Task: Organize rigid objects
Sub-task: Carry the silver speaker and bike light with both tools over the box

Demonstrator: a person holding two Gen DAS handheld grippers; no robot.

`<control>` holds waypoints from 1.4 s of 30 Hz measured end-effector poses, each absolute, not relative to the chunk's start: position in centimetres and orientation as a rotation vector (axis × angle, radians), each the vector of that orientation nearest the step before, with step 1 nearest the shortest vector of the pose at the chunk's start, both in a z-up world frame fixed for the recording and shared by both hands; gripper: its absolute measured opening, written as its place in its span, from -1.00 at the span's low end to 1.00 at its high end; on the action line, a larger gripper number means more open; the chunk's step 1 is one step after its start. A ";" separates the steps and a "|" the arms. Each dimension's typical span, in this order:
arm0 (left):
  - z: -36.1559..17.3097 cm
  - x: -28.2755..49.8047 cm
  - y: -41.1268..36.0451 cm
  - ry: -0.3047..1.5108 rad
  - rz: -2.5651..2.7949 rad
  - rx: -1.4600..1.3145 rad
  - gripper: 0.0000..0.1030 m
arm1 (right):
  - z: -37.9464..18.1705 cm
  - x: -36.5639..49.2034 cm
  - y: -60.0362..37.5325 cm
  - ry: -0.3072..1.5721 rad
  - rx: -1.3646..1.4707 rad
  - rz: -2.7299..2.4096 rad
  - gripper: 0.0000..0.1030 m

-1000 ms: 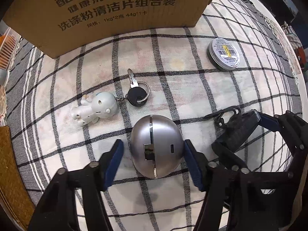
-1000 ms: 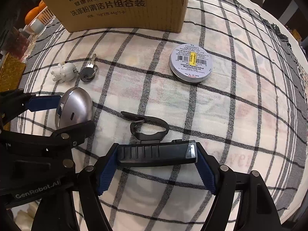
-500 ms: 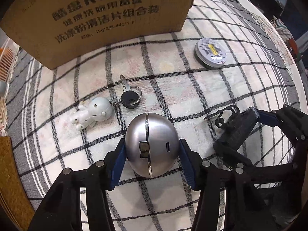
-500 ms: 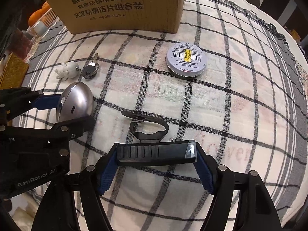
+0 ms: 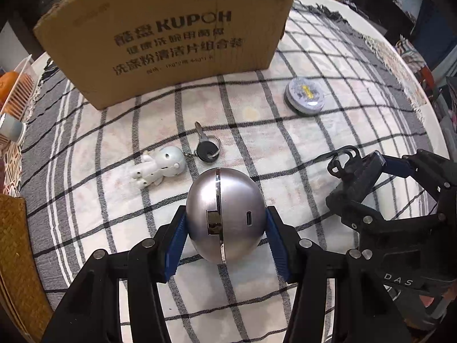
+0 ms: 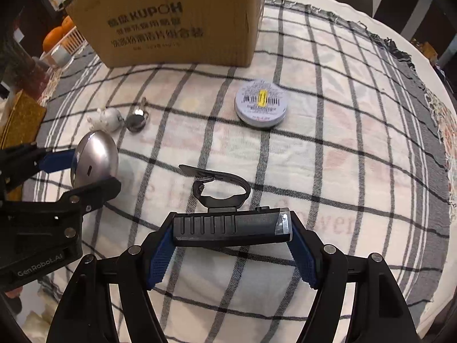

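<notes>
My left gripper (image 5: 225,225) is shut on a silver egg-shaped device (image 5: 225,214) and holds it above the checked cloth; it also shows in the right wrist view (image 6: 95,157). My right gripper (image 6: 231,237) is shut on a black bike light (image 6: 231,225) with a strap mount (image 6: 222,188), lifted off the cloth; the light also shows in the left wrist view (image 5: 354,180). A white figurine keychain (image 5: 160,165) with a black key (image 5: 207,148) and a round tin (image 5: 305,98) lie on the cloth.
A large cardboard box (image 5: 171,34) stands at the back of the round table, covered by a checked cloth (image 6: 342,148). A white basket with oranges (image 6: 61,35) sits at the far left. A woven mat (image 5: 14,251) lies at the left edge.
Both grippers have lifted with their objects and drawn back from the box. The left gripper closed fully on the silver device.
</notes>
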State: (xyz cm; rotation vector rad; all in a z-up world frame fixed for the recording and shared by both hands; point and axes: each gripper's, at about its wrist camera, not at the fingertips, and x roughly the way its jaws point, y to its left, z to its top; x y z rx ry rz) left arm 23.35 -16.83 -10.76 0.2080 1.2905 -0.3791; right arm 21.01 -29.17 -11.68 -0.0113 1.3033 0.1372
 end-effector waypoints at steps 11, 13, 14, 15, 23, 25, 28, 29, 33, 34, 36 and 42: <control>-7.4 23.3 -14.8 1.185 -0.335 0.132 0.02 | -6.4 21.6 -27.9 1.152 -0.049 0.109 0.42; -6.7 23.2 -14.3 1.165 -0.333 0.116 0.02 | -5.3 21.8 -27.8 1.122 -0.040 0.112 0.42; -6.4 23.2 -14.2 1.154 -0.330 0.110 0.02 | -4.9 21.9 -27.7 1.109 -0.040 0.108 0.42; -6.1 23.3 -14.1 1.146 -0.329 0.106 0.02 | -4.5 21.9 -27.7 1.097 -0.042 0.106 0.42; -3.6 23.7 -13.0 1.092 -0.329 0.065 0.01 | -1.7 22.5 -26.8 1.015 -0.028 0.115 0.42; -2.9 23.7 -12.7 1.063 -0.322 0.066 0.02 | -1.2 22.6 -26.5 1.000 -0.018 0.119 0.42; -1.9 23.8 -12.3 1.023 -0.309 0.074 0.02 | -0.6 22.8 -26.1 0.977 -0.008 0.120 0.42; -1.5 23.9 -12.1 1.005 -0.306 0.078 0.02 | -0.4 22.9 -26.0 0.969 -0.009 0.119 0.42; -0.5 24.2 -11.5 0.965 -0.300 0.074 0.02 | 0.8 23.1 -25.7 0.928 0.001 0.105 0.42; -0.2 24.2 -11.4 0.957 -0.302 0.072 0.02 | 1.1 23.2 -25.6 0.916 0.006 0.104 0.42; 0.4 24.5 -11.2 0.941 -0.302 0.068 0.02 | 1.7 23.3 -25.5 0.898 0.011 0.102 0.42; 2.0 25.5 -10.4 0.894 -0.294 0.060 0.02 | 3.4 24.2 -24.9 0.857 0.020 0.111 0.42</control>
